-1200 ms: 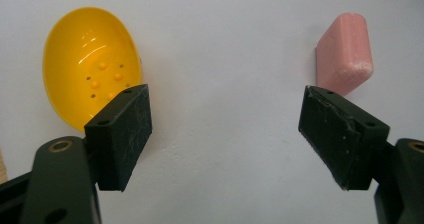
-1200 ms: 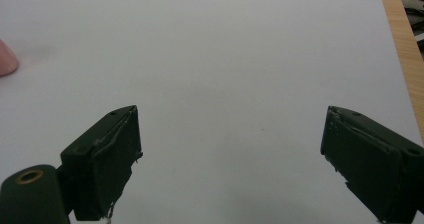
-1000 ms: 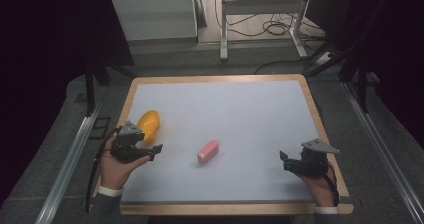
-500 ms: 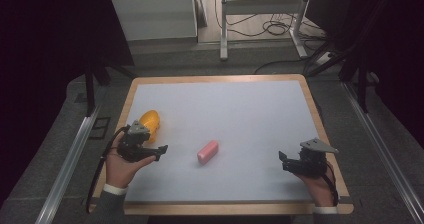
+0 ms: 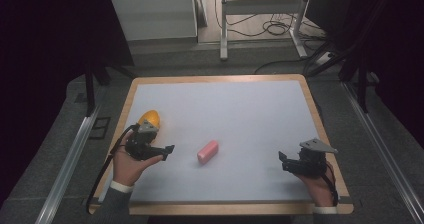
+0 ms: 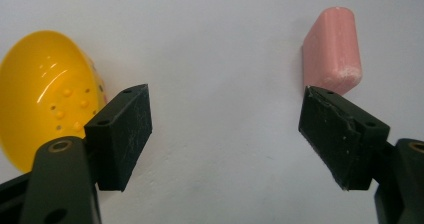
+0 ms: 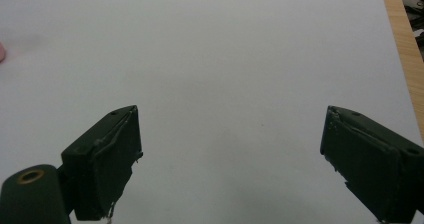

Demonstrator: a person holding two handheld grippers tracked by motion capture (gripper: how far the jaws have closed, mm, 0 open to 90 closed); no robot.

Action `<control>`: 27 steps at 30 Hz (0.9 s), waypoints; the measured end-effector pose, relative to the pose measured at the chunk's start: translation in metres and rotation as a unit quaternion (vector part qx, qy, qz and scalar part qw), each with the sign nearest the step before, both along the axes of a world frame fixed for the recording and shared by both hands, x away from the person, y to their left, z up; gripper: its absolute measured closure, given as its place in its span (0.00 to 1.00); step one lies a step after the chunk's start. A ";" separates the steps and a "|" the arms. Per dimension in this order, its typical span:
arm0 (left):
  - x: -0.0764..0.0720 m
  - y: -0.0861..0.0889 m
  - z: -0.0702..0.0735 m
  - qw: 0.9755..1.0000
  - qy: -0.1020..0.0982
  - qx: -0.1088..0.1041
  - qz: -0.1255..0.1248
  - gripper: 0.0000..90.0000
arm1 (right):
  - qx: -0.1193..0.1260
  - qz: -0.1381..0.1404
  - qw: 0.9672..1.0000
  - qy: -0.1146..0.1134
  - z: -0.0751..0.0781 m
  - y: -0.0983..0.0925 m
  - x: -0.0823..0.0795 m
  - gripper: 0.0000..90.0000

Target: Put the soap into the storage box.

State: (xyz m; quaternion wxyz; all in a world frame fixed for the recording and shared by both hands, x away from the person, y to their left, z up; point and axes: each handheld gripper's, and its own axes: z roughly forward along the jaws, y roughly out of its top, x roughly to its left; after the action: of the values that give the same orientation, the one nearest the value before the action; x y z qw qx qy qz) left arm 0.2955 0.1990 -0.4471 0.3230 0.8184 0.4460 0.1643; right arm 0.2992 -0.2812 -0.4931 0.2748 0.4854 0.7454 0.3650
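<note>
Tongs numbered two, one in each of the person's hands. On the tabletop (image 5: 240, 104), a pale grey sheet in a wooden rim, lay two loose things: one pink block (image 5: 207, 151) and one yellow plastic dome (image 5: 149, 119).

At the near left edge, the left tongs (image 5: 169, 148) were spread wide and gripped nothing, with the tips pointing toward the pink block, which lay near but apart from them. In the left gripper view the pink block (image 6: 332, 51) sat just beyond the tip of one jaw, outside the gap, and the yellow dome (image 6: 47, 91), dotted with small bumps, sat beyond the other jaw. Bare tabletop showed between the two jaws.

At the near right, the right tongs (image 5: 283, 161) were likewise released and empty, well apart from the block. In the right gripper view their two jaws stood wide over plain tabletop, with wooden rim (image 7: 402, 49) at the edge.
</note>
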 end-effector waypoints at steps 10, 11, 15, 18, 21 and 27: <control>0.004 -0.017 -0.002 1.000 0.008 0.008 -0.022 0.24 | -0.004 -0.001 1.000 0.003 -0.001 0.000 0.000 0.10; 0.005 -0.019 -0.002 1.000 0.008 0.009 -0.024 0.24 | -0.004 -0.001 1.000 0.002 -0.001 0.000 0.000 0.10; 0.006 -0.029 -0.002 0.999 0.012 0.011 -0.034 0.24 | -0.003 -0.001 1.000 0.003 -0.001 -0.001 0.000 0.10; 0.006 -0.035 -0.004 0.999 0.014 0.013 -0.042 0.24 | -0.002 -0.003 1.000 0.004 -0.001 -0.001 0.000 0.10; 0.006 -0.041 -0.004 0.999 0.014 0.016 -0.049 0.24 | -0.002 -0.003 1.000 0.004 -0.001 -0.001 0.001 0.10; 0.007 -0.051 -0.007 0.998 0.020 0.019 -0.057 0.24 | -0.004 -0.003 1.000 0.006 -0.002 -0.001 0.001 0.10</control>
State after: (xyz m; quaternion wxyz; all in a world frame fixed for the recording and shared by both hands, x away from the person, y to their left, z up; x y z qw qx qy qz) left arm 0.3023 0.1481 -0.4538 0.3071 0.8518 0.4017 0.1371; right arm 0.3003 -0.2821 -0.4955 0.2738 0.4887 0.7470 0.3580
